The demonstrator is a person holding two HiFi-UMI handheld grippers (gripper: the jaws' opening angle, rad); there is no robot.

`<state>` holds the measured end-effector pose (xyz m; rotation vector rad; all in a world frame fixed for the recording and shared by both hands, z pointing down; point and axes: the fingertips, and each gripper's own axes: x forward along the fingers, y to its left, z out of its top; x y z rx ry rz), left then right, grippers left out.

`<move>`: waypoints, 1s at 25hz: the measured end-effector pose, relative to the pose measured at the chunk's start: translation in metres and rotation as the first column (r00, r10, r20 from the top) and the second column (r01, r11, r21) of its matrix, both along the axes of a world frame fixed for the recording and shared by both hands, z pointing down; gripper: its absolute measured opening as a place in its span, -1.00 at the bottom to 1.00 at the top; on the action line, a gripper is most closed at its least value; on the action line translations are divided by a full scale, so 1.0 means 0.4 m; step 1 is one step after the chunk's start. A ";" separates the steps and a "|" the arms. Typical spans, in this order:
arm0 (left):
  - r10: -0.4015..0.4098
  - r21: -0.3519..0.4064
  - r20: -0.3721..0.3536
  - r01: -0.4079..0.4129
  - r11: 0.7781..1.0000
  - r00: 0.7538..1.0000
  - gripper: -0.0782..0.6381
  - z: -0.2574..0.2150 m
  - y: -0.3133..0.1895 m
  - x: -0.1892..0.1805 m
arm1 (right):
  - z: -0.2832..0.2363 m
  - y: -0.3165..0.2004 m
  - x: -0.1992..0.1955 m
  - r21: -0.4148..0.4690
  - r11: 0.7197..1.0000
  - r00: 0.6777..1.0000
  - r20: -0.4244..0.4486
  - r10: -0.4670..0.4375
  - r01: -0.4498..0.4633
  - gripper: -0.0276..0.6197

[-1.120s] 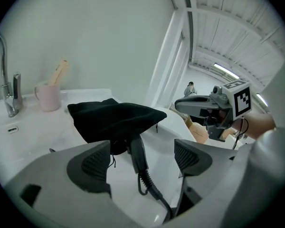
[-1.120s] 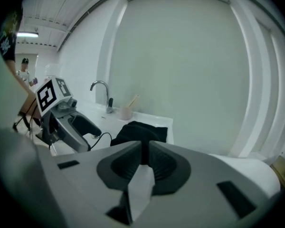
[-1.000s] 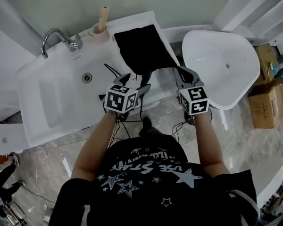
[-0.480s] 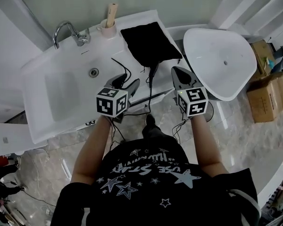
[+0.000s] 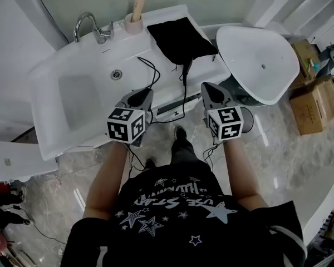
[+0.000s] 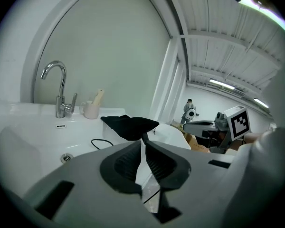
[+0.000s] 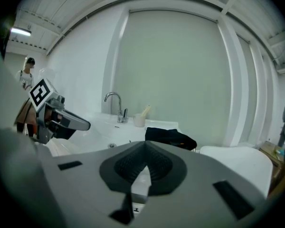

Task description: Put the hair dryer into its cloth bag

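Observation:
The black cloth bag lies on the white counter at the back right of the sink, also seen in the left gripper view and the right gripper view. The hair dryer's dark handle pokes out of the bag's near edge; the rest is hidden inside. Its black cord loops over the counter and hangs off the front. My left gripper hangs in front of the counter edge, its jaws closing, almost together, with nothing between them. My right gripper is shut and empty, short of the bag.
A chrome faucet and a cup with a brush stand at the back of the sink. A white basin sits to the right, with cardboard boxes beyond it. Marble floor lies underfoot.
Both grippers have pulled back from the bag toward the person. The left jaws went from wide open to nearly together. The bag stays on the counter with the handle sticking out.

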<state>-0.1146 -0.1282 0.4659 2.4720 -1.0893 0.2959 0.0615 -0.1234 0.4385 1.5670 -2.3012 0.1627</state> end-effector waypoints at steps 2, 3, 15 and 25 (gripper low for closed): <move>0.006 0.016 -0.004 -0.006 1.000 1.000 -0.72 -0.012 0.030 -0.022 | -0.001 0.032 -0.026 -0.003 1.000 1.000 0.003 0.006 -0.006 -0.90; 0.013 0.027 0.004 -0.013 1.000 1.000 -0.74 -0.016 0.044 -0.032 | 0.001 0.047 -0.035 -0.004 1.000 1.000 0.004 0.011 -0.011 -0.90; 0.095 -0.025 0.050 -0.094 0.995 0.994 -0.75 0.068 0.170 -0.100 | 0.055 0.192 -0.092 -0.065 0.995 0.996 0.019 0.082 -0.081 -0.90; 0.076 -0.060 0.011 -0.075 0.995 0.997 -0.75 0.084 0.188 -0.117 | 0.077 0.212 -0.102 -0.074 0.993 0.996 0.021 0.090 -0.088 -0.90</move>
